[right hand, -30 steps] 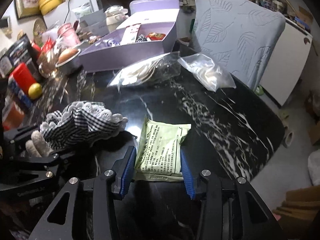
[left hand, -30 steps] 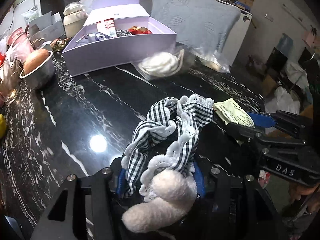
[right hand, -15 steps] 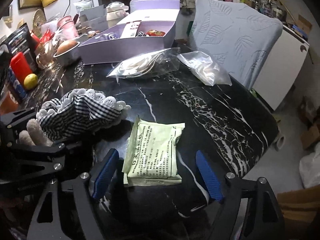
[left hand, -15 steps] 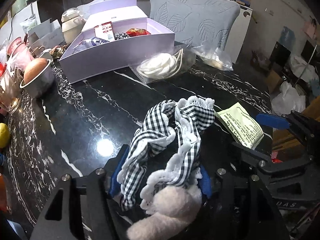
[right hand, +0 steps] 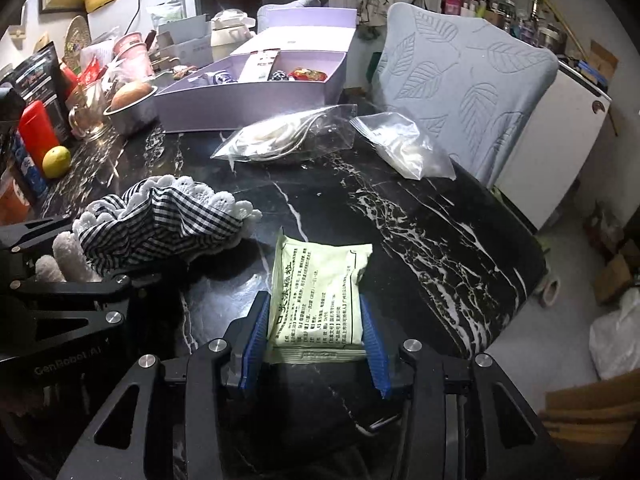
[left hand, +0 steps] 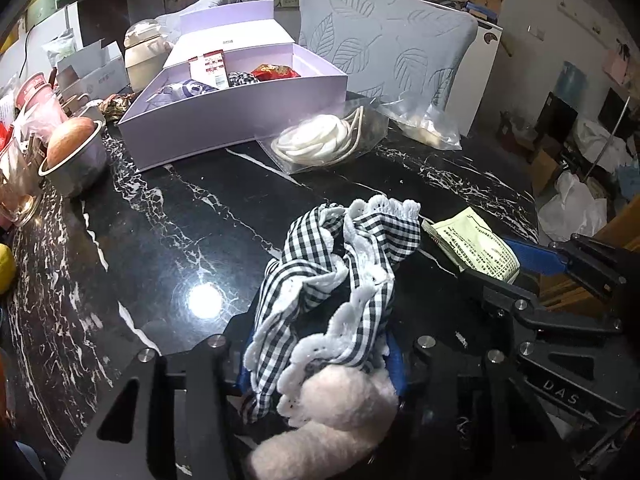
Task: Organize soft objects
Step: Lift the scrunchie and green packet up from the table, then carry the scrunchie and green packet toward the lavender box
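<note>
A: Left gripper (left hand: 320, 360) status?
B: Jaws just closed in, clamped on gingham lace-trimmed cloth (left hand: 340, 276) with fuzzy pink piece at the near end; long axis runs away from the camera, toward the lavender box (left hand: 240, 128).
A: Right gripper (right hand: 314, 340)?
B: Also just closed, pads pressed on both long edges of the pale green sachet (right hand: 320, 292), lengthwise along the fingers. Bare black marble tabletop (left hand: 168, 216) seen ahead; 2 clear bags beyond.
</note>
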Action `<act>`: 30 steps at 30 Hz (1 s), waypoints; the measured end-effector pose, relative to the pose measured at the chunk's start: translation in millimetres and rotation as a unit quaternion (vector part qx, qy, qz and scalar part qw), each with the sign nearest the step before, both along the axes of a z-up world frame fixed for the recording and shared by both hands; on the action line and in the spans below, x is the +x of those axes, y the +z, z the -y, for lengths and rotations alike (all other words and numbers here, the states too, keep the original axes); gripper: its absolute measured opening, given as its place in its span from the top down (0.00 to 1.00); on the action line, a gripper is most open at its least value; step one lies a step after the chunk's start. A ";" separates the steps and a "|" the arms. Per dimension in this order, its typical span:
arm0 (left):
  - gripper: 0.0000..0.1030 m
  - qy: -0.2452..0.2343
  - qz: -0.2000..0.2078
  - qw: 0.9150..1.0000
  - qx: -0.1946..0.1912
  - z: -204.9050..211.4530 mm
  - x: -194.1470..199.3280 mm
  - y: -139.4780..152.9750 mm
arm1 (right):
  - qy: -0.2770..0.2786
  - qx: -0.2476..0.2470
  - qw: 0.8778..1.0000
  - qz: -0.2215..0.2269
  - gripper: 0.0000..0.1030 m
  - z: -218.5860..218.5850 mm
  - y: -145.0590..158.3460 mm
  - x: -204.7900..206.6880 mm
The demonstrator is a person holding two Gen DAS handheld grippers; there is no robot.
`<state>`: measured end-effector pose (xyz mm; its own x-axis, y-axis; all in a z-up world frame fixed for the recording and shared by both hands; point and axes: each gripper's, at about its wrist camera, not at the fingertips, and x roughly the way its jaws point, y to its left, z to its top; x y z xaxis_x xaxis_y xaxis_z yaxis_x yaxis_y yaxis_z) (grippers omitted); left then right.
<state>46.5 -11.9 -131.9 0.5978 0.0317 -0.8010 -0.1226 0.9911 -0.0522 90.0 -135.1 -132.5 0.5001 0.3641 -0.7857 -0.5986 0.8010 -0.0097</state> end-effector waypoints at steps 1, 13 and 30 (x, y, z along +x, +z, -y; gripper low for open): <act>0.52 0.001 0.000 1.000 0.000 0.8 -0.5 0.2 | 0.000 0.000 1.000 0.000 0.58 0.0 -0.1 -0.4; 0.55 -0.001 0.003 0.999 -0.035 0.1 -8.2 5.9 | -0.011 0.039 0.999 -0.020 0.58 8.6 3.7 0.5; 0.55 0.008 0.051 0.998 -0.035 -5.8 -27.0 45.9 | 0.002 0.086 0.996 -0.014 0.58 17.8 34.0 -13.8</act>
